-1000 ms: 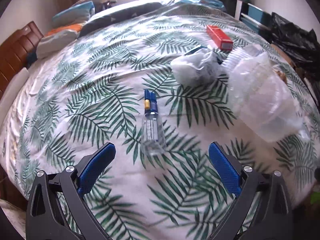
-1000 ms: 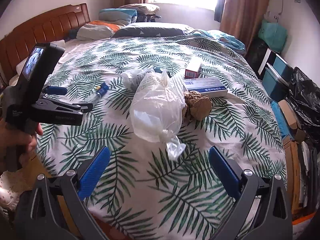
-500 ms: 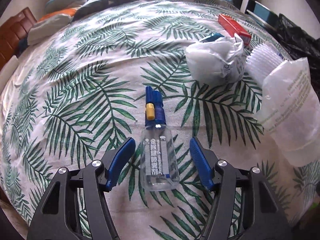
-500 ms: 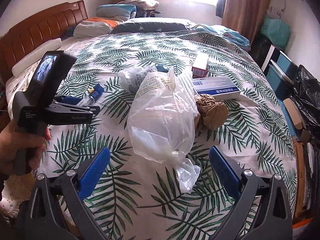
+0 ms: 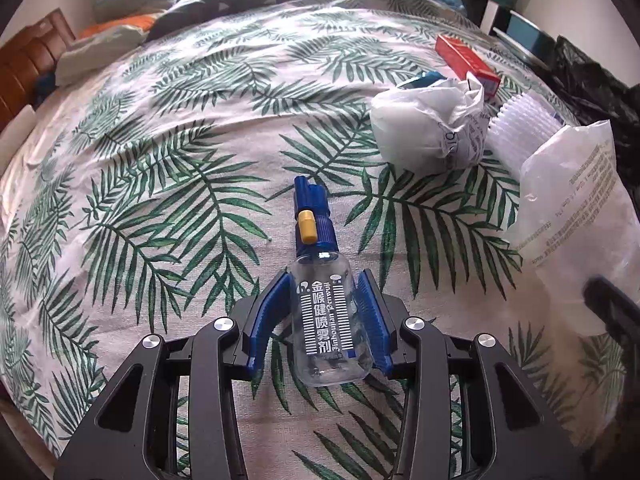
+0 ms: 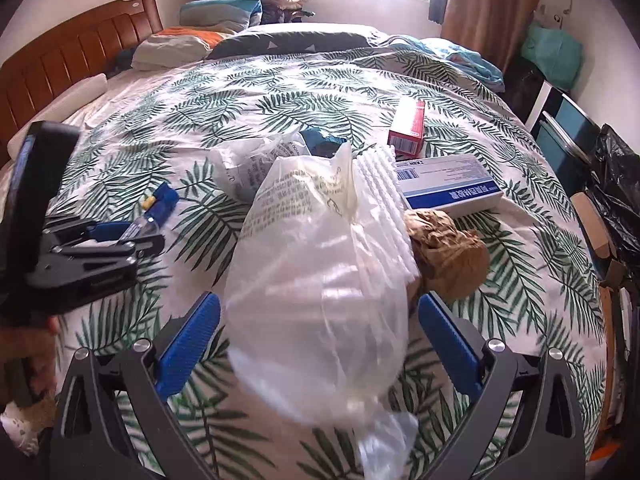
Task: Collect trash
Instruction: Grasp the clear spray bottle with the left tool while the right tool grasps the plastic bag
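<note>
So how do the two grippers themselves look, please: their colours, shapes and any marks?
The left gripper and the right gripper look alike: black angular frames with open cut-outs, silver round screws at the joints, and two blue fingers with ribbed inner pads. In the right wrist view, the left gripper's side bears small pale lettering, too small to read, and a bare hand holds it. No sleeves or cables show.

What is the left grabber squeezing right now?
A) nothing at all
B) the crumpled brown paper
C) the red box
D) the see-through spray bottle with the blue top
D: in the left wrist view the left gripper has both blue pads pressed against the sides of the clear spray bottle, which lies on the leaf-print bedspread.
</note>
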A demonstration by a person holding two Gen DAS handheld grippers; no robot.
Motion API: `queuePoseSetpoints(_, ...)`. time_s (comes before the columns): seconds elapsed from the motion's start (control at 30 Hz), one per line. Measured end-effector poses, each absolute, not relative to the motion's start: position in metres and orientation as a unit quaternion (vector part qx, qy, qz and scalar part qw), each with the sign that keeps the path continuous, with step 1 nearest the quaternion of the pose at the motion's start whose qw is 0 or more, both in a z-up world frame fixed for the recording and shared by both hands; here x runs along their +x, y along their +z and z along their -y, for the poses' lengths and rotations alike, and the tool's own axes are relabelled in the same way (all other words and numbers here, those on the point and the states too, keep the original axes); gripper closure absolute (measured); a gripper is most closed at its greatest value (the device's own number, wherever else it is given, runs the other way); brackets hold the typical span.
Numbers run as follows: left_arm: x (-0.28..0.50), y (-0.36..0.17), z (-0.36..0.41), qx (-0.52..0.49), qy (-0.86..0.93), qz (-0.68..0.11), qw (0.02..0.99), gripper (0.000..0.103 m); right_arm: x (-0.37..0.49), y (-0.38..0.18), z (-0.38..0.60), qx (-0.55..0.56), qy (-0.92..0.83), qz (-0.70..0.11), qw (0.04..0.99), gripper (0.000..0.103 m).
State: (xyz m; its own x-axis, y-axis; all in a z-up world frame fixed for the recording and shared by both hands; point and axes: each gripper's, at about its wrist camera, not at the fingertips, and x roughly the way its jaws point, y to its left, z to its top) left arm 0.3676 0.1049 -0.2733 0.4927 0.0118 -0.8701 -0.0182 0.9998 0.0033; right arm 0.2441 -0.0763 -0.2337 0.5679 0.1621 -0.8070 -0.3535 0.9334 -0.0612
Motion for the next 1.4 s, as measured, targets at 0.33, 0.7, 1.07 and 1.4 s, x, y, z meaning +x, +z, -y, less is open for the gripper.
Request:
queuePoseSetpoints(0.33,0.365,-0.273,-0.107,-0.009,0.008,-0.498,0.867,0.064,0.257,-0.242,0.063,-0.1,0.16,-0.442,0.877,0.026)
queuePoseSetpoints(0.7,0.34,-0.266,-0.1,-0.009,0.0,-0.486,0.874,0.066,0.213,-0.222,0.086,-0.081,0.194,-0.424,0.881,0.028)
queuePoseSetpoints(1.07,0.312,-0.268,-0.077,0.006,-0.024,-0.499,0.867,0.067,0.171,-0.222,0.112,-0.079,0.194,-0.427,0.879,0.029)
queuePoseSetpoints(1.4,0.323,-0.273,-0.089,-0.009,-0.011,-0.521,0.853,0.036,0.162,-0.223,0.115,-0.077,0.193,-0.431,0.878,0.029)
